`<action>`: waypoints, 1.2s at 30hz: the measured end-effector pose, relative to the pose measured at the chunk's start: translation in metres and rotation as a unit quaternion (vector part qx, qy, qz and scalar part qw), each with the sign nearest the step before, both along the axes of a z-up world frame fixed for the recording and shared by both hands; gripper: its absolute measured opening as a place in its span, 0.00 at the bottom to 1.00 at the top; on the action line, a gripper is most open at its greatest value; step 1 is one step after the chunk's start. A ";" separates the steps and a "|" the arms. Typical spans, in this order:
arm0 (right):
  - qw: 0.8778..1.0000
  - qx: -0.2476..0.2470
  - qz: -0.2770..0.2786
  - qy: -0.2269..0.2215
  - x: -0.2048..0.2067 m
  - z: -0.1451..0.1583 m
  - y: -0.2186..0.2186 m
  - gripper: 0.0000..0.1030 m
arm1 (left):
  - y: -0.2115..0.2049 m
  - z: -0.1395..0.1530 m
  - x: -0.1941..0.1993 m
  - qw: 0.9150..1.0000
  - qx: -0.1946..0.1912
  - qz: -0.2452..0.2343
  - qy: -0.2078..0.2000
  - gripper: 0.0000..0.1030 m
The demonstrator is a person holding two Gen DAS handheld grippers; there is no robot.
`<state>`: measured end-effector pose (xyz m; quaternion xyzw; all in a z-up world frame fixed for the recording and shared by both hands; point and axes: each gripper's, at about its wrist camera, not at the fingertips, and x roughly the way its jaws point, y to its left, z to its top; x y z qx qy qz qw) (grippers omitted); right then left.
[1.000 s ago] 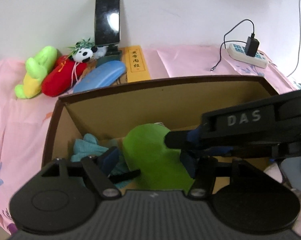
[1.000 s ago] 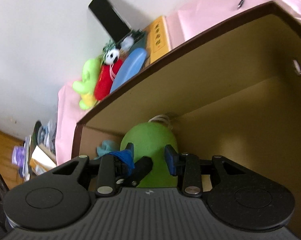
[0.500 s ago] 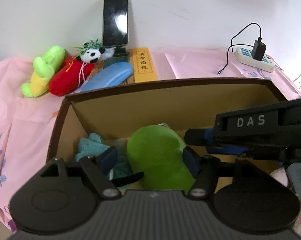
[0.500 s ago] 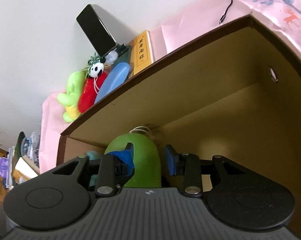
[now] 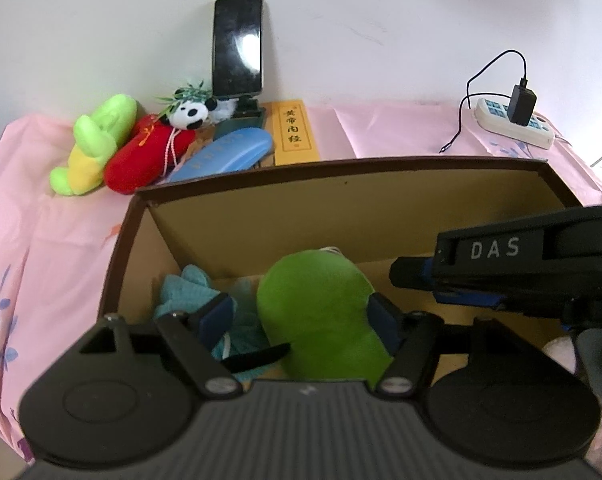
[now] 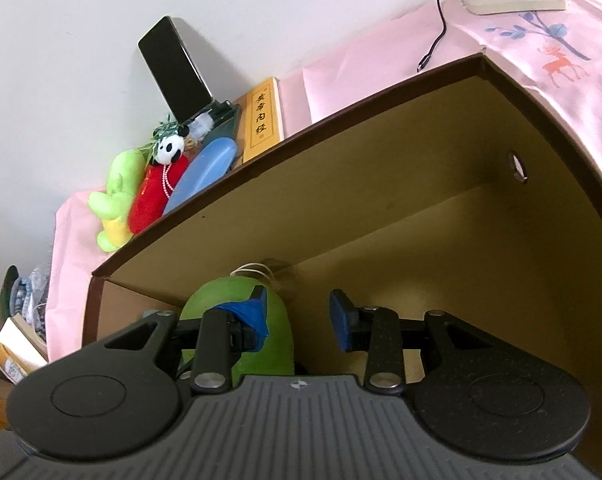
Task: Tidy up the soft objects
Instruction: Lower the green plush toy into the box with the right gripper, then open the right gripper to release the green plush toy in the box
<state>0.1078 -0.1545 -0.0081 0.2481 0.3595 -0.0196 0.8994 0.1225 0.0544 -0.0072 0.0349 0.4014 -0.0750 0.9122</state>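
Clearly the green plush (image 5: 317,308) was light and squashy, apt to bulge out of a shallow pinch, so a hold across its rounded middle looked best. It lay inside the cardboard box (image 5: 341,208), beside a teal soft toy (image 5: 189,292), between the parted jaws of the left gripper (image 5: 301,320), whose right pad seemed to touch it. The right gripper (image 6: 301,312) stood open and empty, the plush at its left finger.
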 end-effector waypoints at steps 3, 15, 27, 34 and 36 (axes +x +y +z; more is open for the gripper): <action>1.000 -0.007 -0.003 -0.001 0.001 0.000 0.000 0.18 | 0.000 0.000 0.000 1.000 0.002 -0.001 0.000 0.68; 1.000 0.001 -0.006 -0.002 -0.001 0.001 -0.003 0.18 | 0.000 0.000 0.002 1.000 0.008 -0.003 0.000 0.68; 1.000 -0.023 0.021 -0.004 0.003 0.004 0.004 0.18 | -0.002 -0.001 0.004 1.000 0.017 -0.006 0.000 0.68; 1.000 -0.021 0.019 -0.006 0.003 0.005 0.004 0.18 | -0.004 -0.001 0.004 1.000 0.027 -0.012 -0.002 0.68; 1.000 -0.018 0.021 -0.006 0.003 0.005 0.004 0.18 | -0.004 -0.001 0.003 0.999 0.030 -0.016 -0.006 0.68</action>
